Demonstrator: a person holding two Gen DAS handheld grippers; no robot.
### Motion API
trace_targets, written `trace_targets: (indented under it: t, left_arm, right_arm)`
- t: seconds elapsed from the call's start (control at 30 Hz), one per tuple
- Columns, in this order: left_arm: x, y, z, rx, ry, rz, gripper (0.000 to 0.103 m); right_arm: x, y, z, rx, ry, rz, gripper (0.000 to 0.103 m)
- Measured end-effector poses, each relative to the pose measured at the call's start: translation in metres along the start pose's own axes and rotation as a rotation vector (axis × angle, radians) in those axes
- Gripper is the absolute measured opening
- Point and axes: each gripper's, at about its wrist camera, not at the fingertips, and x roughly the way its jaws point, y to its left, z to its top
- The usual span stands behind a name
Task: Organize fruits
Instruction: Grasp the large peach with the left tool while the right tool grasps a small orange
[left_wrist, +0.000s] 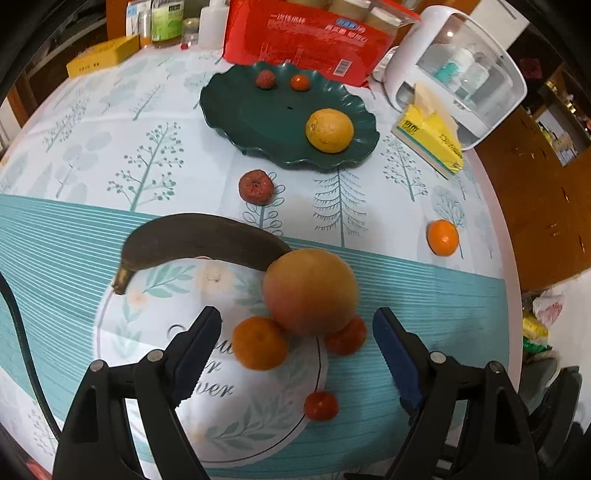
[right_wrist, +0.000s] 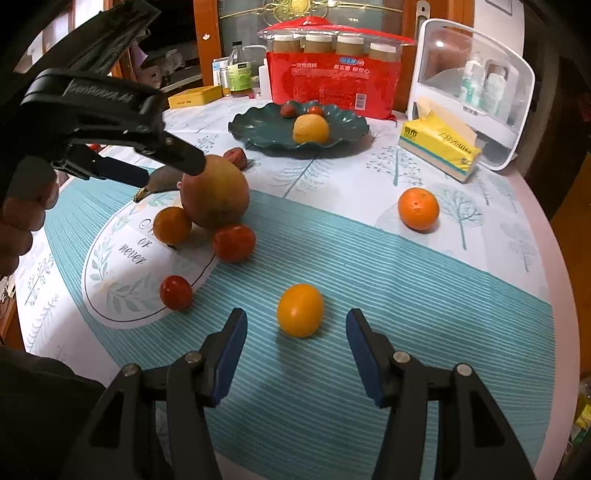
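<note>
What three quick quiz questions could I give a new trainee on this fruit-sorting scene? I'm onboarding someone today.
1. True or false: the green plate already holds fruit.
2. Which fruit lies ahead of the right gripper, between its open fingers? A) the dark banana B) the small yellow-orange fruit C) the big peach-coloured fruit
3. Fill in: the left gripper is ____ and grips nothing.

Key: 1 true, three pieces, including the yellow citrus. 2 B. 3 open.
</note>
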Motion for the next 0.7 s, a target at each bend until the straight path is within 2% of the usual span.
trace_targets:
  t: [0.17,0.6,0.7]
  left_arm:
    - [0.021,-0.001,0.005,-0.013,0.023,-0.001,0.083]
    - [0.052,-0.004,0.015,-0.023,0.046,-0.004,0.083]
    - [0.055,-0.006,0.016,-0.017,0.052,-0.005,0.075]
  right_arm:
    - [0.012,-0.007,-0.001,0.006,0.001,0.013,0.056]
    - [0.028,-0.016,-0.003,0.025,0.017,0.054,0.039]
    - [0.028,-0.016,-0.003,0.023,0.016,0.058,0.035]
